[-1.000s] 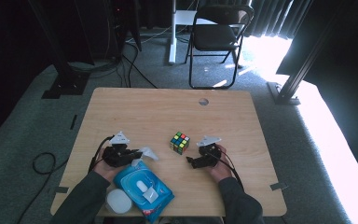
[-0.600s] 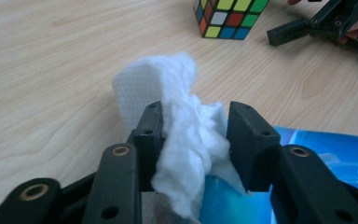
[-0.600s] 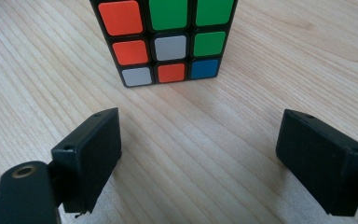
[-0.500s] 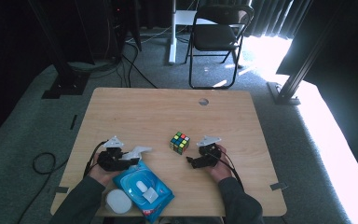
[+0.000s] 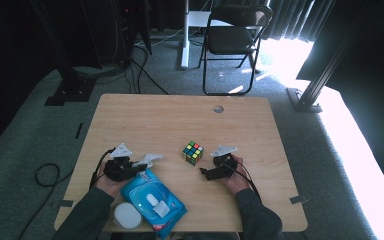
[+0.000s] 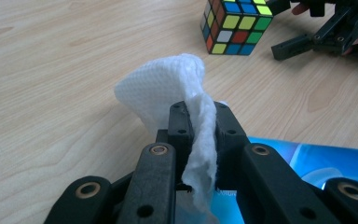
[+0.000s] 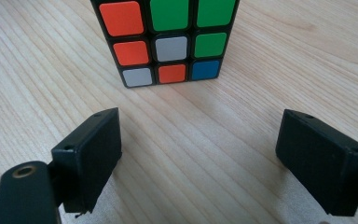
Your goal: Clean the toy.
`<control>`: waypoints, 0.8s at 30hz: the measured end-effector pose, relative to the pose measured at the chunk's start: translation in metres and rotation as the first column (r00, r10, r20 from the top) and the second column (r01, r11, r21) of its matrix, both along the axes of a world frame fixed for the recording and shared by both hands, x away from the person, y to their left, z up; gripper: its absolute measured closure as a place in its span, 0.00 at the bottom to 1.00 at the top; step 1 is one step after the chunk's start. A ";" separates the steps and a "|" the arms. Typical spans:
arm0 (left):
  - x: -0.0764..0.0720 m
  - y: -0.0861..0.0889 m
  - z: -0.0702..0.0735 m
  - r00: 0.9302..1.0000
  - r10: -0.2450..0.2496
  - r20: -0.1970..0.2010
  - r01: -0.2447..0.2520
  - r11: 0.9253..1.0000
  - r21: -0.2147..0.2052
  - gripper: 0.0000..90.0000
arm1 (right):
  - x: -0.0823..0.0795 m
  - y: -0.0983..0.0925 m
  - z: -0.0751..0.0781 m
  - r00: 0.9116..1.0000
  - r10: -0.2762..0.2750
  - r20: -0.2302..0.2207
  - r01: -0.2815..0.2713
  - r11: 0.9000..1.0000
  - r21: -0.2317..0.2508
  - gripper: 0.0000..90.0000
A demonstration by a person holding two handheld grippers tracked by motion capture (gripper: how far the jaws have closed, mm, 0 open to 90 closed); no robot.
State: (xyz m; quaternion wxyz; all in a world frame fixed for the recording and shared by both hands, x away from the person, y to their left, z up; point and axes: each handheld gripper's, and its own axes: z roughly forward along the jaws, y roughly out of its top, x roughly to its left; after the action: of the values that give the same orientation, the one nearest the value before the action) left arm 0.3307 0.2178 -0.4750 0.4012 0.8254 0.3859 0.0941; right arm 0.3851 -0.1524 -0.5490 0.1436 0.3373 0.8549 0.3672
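Pinching a white wet wipe (image 6: pixel 168 91) in my left gripper (image 6: pixel 200 116): the jaws are standing almost together, having just been closing, and the tissue is running up between the pads and folding over into a puffed loop above them. In the high view the wipe (image 5: pixel 150 159) is showing as a pale scrap at the tip of the left gripper (image 5: pixel 139 167), clear of the tabletop as far as I can tell.

The blue wipes pack (image 5: pixel 152 200) is lying flat just beside that gripper, towards my edge of the table (image 5: pixel 170 120), its white flap lid facing up. The left gripper view is catching a blue corner of the pack (image 6: pixel 307 158) beneath the jaws. A round white container (image 5: pixel 126 216) is sitting by the pack, near the table's front edge.

My right gripper (image 5: pixel 203 173) is resting low on the wood, jaws spread wide and holding nothing. In the right gripper view, the gripper (image 7: pixel 198 144) is pointing straight at the puzzle cube (image 7: pixel 168 39), which is standing on the wood a little beyond the fingertips, not touching them. From above, the cube (image 5: pixel 193 152) is sitting mid-table, between my two grippers, closer to the right one.

A folding chair (image 5: pixel 232 40) is standing on the carpet beyond the far edge.
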 end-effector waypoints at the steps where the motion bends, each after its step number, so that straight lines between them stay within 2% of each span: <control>1: 0.001 0.000 0.000 1.000 0.001 0.003 -0.001 1.000 -0.003 0.90 | 0.000 0.000 0.000 1.000 0.001 0.000 -0.001 1.000 0.000 0.16; 20: 0.009 -0.008 0.015 0.999 -0.005 0.039 0.006 1.000 -0.030 0.90 | 0.003 0.002 0.000 1.000 0.003 -0.001 -0.003 1.000 -0.002 0.15; 24: 0.013 -0.009 0.018 0.999 -0.006 0.049 0.008 0.999 -0.034 0.90 | 0.004 0.005 0.001 1.000 0.017 -0.014 -0.017 1.000 -0.014 0.12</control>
State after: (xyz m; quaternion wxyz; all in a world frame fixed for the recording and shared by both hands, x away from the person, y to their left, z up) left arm 0.3436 0.2086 -0.4568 0.4250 0.8172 0.3747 0.1060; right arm 0.3890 -0.1472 -0.5481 0.1372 0.3314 0.8613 0.3599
